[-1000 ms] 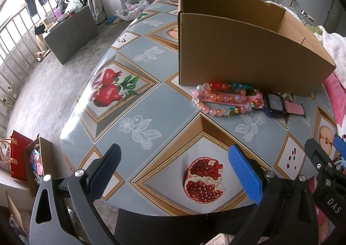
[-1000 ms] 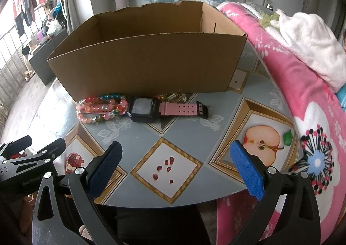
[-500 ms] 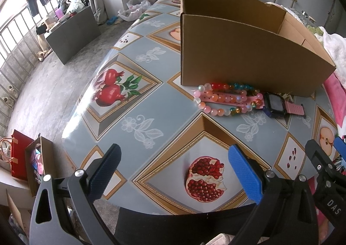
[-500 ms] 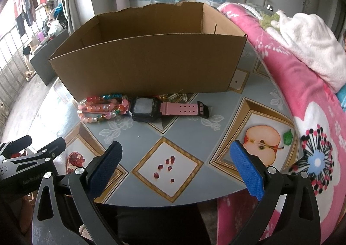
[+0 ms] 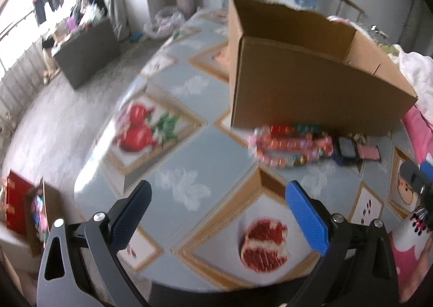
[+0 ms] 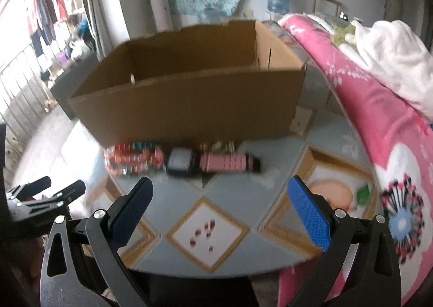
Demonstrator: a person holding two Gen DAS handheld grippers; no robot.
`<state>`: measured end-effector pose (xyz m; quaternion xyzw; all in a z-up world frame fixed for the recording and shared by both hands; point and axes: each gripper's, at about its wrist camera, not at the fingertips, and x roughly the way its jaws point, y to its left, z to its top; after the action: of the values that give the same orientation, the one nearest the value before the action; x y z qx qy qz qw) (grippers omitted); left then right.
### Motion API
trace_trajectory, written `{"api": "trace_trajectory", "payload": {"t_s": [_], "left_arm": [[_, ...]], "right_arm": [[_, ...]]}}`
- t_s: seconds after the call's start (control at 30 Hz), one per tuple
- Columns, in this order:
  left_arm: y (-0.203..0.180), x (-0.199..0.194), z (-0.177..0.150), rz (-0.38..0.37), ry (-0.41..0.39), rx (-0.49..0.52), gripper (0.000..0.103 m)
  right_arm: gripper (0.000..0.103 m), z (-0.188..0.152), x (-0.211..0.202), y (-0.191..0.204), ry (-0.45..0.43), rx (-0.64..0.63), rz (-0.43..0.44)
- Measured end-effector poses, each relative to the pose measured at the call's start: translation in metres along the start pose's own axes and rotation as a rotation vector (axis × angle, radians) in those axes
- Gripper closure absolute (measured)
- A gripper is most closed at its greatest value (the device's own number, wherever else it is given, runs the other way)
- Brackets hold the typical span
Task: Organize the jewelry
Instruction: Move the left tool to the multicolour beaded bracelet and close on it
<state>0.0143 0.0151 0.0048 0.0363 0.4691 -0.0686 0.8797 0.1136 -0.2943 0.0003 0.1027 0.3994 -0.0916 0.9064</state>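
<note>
While both views are blurred, we can read the layout well enough to plan the first pick. We hold the left gripper (image 5: 216,211) with its jaws spread wide and nothing between them, above the near part of the table (image 5: 189,150). We hold the right gripper (image 6: 219,202) likewise wide and empty, aimed along the table toward the jewelry.

The task items lie in a row on the patterned tablecloth, just in front of the near wall of the cardboard box (image 6: 189,109). The beaded bracelets (image 5: 289,144) sit at the left end of the row, apparently bunched into one cluster; the blur prevents us from counting strands. The watch (image 6: 180,162) lies touching or just beside them, its pink strap (image 6: 226,163) extending to the right. A small metallic item shows between the strap and the box wall, too blurred to identify.

We judge that the box stands open-topped because it is the destination, and that the items are placed against its wall to keep each transfer short. Nothing has been lifted yet. We judge that the wide jaw setting suits an approach: each gripper faces the item nearest its own side, the left toward the beads and the right toward the watch.

A pink blanket (image 6: 379,106) borders the table on the right.
</note>
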Motion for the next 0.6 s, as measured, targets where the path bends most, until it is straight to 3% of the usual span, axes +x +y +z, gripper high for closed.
{"api": "trace_trajectory", "payload": {"t_s": [0.23,0.33,0.6], "left_arm": [[-0.006,0.011,0.038,-0.087,-0.141,0.043,0.006],[-0.007,0.026,0.051,-0.059,-0.124,0.047,0.006],[0.001,0.059,0.083,-0.041,-0.101,0.030,0.005]], "right_arm": [[0.009,0.043,0.030,-0.021,-0.009,0.072,0.090],[0.017,0.052,0.046,-0.026,0.019,0.095,0.117],[0.022,0.066,0.060,-0.024,0.003,0.098,0.148]]}}
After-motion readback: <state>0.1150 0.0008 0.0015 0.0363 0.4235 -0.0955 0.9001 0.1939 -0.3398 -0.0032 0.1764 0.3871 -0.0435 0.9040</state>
